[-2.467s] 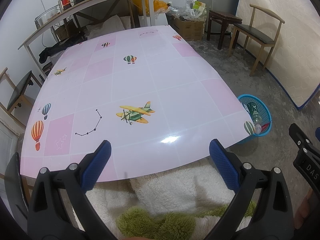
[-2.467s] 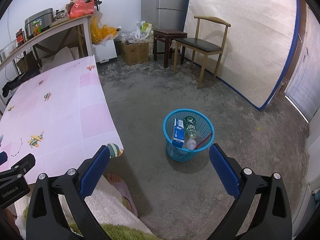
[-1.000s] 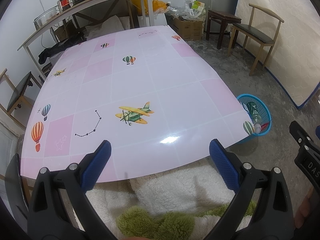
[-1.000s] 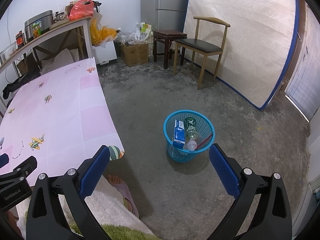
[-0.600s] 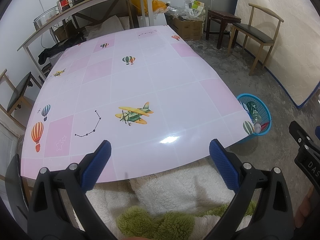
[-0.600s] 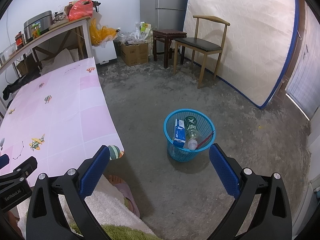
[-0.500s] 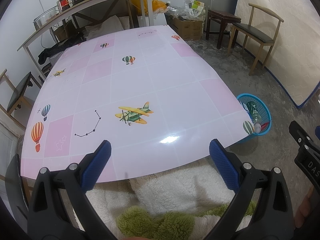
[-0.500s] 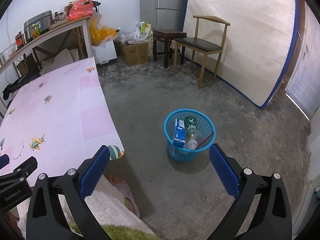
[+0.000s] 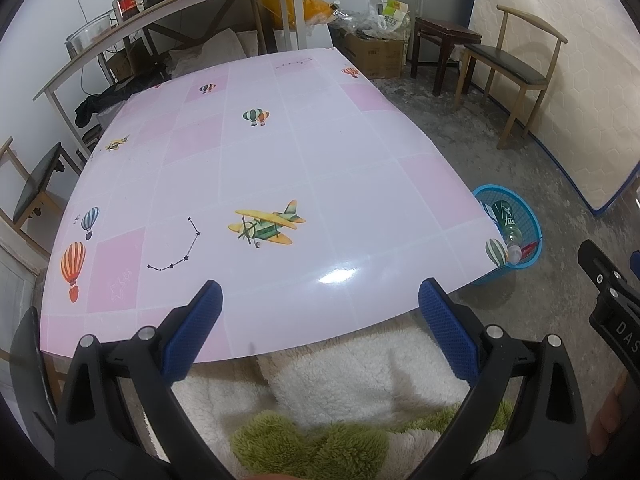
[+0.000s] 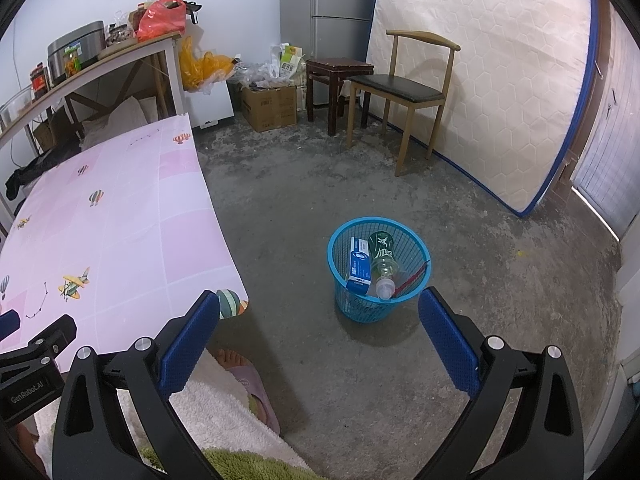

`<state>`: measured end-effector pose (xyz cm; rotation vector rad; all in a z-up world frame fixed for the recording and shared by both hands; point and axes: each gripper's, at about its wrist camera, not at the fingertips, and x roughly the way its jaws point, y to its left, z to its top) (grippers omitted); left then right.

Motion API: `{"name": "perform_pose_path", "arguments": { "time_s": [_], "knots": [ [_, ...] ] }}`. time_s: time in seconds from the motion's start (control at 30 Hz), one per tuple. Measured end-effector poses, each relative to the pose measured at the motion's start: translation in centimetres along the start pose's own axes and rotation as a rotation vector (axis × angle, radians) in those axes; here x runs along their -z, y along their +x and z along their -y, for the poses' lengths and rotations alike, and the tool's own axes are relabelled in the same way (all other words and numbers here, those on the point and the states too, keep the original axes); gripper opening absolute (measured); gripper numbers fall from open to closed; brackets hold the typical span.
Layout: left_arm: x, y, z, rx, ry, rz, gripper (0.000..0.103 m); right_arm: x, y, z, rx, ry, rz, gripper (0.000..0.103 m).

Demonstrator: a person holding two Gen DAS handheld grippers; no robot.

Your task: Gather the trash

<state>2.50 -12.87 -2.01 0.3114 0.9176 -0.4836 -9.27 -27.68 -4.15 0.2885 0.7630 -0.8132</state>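
A blue mesh trash basket (image 10: 378, 276) stands on the concrete floor right of the table; it holds a blue and white box (image 10: 359, 266), a green-labelled plastic bottle (image 10: 382, 260) and a red item. In the left wrist view the same basket (image 9: 510, 232) peeks out past the table corner. My left gripper (image 9: 320, 314) is open over the near edge of the pink patterned table (image 9: 256, 184), nothing between its fingers. My right gripper (image 10: 319, 322) is open above the floor, short of the basket, and holds nothing.
A wooden chair (image 10: 404, 88), a dark stool (image 10: 340, 80) and a cardboard box (image 10: 270, 106) stand at the back. A mattress (image 10: 488, 80) leans on the right wall. A shelf table (image 9: 168, 12) with jars lies behind. A person's fleece clothing (image 9: 352, 380) and foot (image 10: 234, 360) are below.
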Motion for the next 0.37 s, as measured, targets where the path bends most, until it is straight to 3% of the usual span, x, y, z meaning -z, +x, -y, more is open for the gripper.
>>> {"name": "perform_pose_path", "arguments": {
  "time_s": [0.37],
  "knots": [
    [-0.02,0.54,-0.58,0.015,0.005,-0.014,0.095,0.39,0.09,-0.42,0.001,0.005,0.001,0.097]
  ]
}}
